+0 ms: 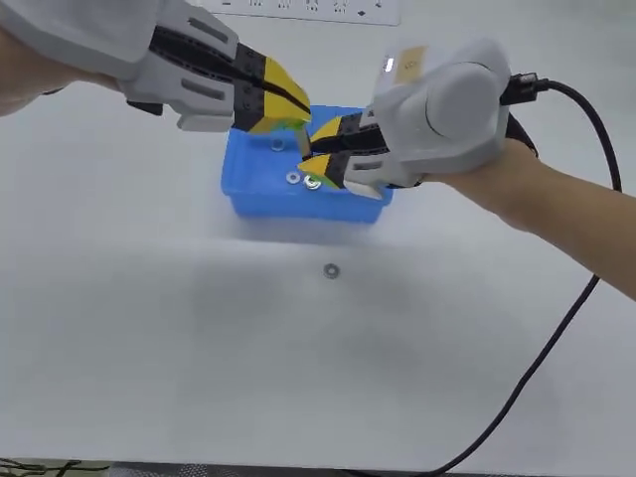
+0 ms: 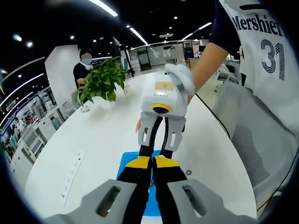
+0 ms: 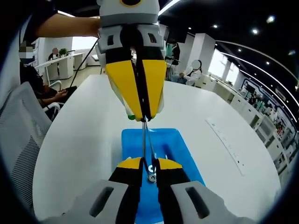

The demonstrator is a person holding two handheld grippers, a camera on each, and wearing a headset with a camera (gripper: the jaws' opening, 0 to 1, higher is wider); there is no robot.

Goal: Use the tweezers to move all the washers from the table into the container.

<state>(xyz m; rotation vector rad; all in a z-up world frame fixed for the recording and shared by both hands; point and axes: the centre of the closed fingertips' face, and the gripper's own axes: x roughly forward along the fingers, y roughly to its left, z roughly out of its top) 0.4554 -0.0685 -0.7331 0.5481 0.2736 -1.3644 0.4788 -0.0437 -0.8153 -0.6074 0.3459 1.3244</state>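
Over a blue container (image 1: 298, 206) my two grippers meet tip to tip. Thin metal tweezers (image 3: 145, 140) run from the left gripper (image 3: 142, 116), shut on their upper end, down between the jaws of the right gripper (image 3: 149, 164), which is shut on their legs. At the tweezers' tips a washer (image 3: 152, 178) hangs low over the container floor (image 3: 177, 149). In the head view the left gripper (image 1: 296, 114) comes from the upper left and the right gripper (image 1: 316, 167) from the right. Loose washers (image 1: 292, 178) lie in the container. One washer (image 1: 331, 270) lies on the table in front.
The white table (image 1: 199, 348) stretches wide around the container. A black cable (image 1: 556, 338) trails from the right gripper across the table's right side. A potted plant (image 2: 100, 84) stands at the far end. People sit at other tables farther off.
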